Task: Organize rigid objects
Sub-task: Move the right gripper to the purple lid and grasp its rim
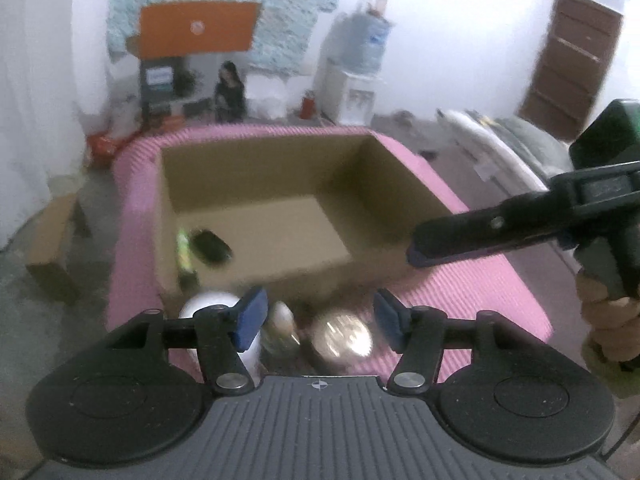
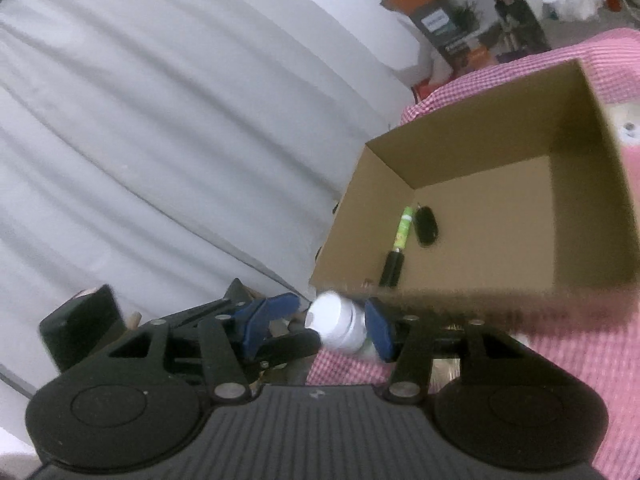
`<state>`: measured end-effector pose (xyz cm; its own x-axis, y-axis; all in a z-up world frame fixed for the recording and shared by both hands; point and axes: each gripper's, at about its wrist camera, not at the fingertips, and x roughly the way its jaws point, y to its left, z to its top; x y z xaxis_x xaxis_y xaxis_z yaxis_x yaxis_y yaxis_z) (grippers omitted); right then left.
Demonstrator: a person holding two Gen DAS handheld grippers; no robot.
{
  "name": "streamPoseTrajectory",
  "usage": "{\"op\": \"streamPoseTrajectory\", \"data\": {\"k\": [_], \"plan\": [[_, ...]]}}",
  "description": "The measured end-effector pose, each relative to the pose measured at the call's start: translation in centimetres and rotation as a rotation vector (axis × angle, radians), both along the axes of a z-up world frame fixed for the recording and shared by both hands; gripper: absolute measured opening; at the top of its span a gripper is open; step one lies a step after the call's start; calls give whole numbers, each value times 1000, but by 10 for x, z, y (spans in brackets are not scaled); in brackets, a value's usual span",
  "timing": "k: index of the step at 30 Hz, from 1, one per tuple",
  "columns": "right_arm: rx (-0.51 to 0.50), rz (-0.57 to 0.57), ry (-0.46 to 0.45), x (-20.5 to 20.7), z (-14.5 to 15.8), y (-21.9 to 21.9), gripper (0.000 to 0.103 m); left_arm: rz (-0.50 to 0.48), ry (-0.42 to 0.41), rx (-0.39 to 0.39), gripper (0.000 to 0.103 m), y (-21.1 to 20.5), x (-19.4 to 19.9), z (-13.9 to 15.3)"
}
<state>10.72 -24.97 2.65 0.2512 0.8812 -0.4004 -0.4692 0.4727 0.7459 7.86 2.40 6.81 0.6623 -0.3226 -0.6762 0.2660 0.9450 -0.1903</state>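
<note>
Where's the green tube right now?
The green tube lies on the floor of the cardboard box, against its left wall in both wrist views, right beside the black key fob.

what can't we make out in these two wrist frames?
- Left wrist view: shiny round things near the left gripper are motion-blurred; unidentifiable.
- Left wrist view: items in the cardboard box are smeared.
- Right wrist view: white bottle sits between the right gripper fingers; its lower part is hidden, contact unclear.
- Right wrist view: box front wall blurred.
</note>
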Motion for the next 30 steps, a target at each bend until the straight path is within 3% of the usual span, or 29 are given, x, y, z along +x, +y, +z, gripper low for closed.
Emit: {"op": "streamPoseTrajectory", "data": {"k": [8, 14, 18, 24, 30], "plan": [[-8, -58, 41, -53, -35, -27, 56, -98, 154, -11, 64, -27, -22, -55], [-136, -119, 36, -70, -65, -25, 55, -125, 210, 37, 64, -41, -30, -79], [-194, -129, 48, -69, -87, -20, 55, -114, 245, 57, 64, -45, -25, -93], [-328, -132, -11, -59, -106, -1, 46, -111, 263, 76, 64, -52, -20, -107], [-391, -99, -38, -47, -118, 12, 37, -122, 268, 76, 64, -63, -14, -114]]}}
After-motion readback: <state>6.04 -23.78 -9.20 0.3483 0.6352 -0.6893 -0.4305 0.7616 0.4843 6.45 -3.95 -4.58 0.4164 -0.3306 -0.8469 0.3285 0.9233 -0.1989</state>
